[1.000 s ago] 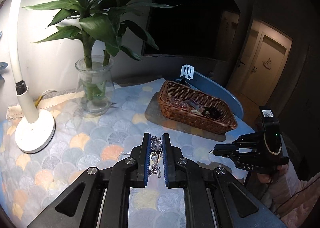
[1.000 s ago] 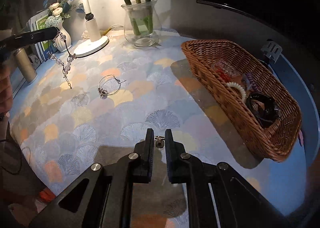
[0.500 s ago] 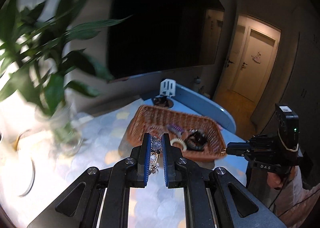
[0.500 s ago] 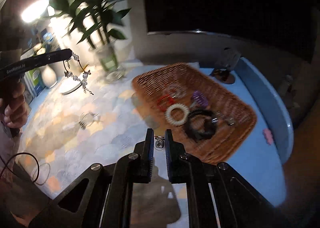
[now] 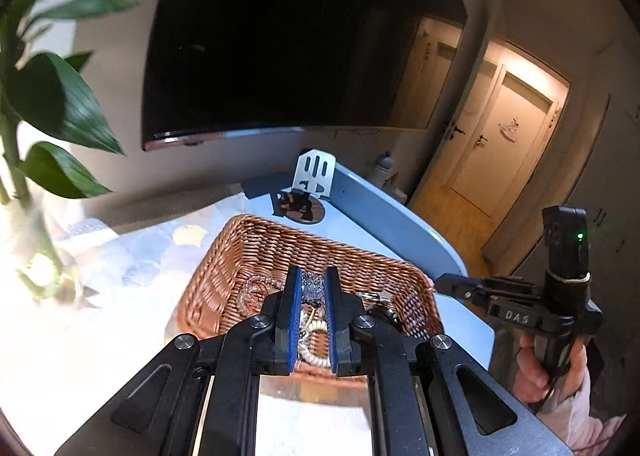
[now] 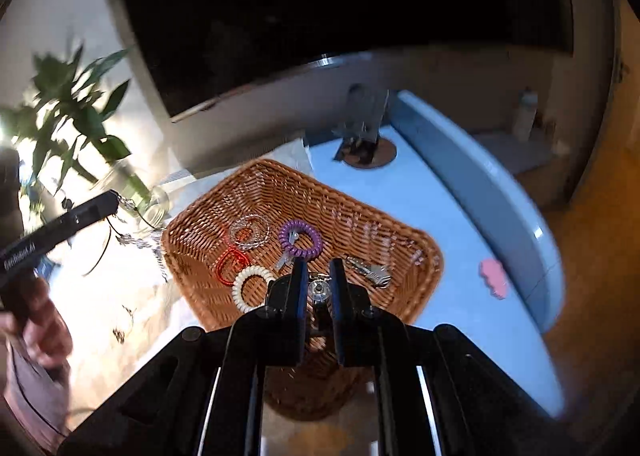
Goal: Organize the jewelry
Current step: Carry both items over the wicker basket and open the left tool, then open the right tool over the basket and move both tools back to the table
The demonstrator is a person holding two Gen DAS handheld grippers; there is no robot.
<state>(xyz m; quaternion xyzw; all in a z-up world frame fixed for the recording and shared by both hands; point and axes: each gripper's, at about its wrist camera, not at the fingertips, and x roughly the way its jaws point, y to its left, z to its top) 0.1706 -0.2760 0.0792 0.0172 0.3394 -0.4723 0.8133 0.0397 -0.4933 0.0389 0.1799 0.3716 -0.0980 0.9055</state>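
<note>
The crystal bead chain hangs pinched in my left tool, closed on it above the wicker basket so it can drop in. My right tool is clamped on a small metal-ringed charm over the same basket, which sits toward the table's far edge and holds a purple coil band, a cream one, a red loop and keys.

Dark television above blue table, lit door.
</note>
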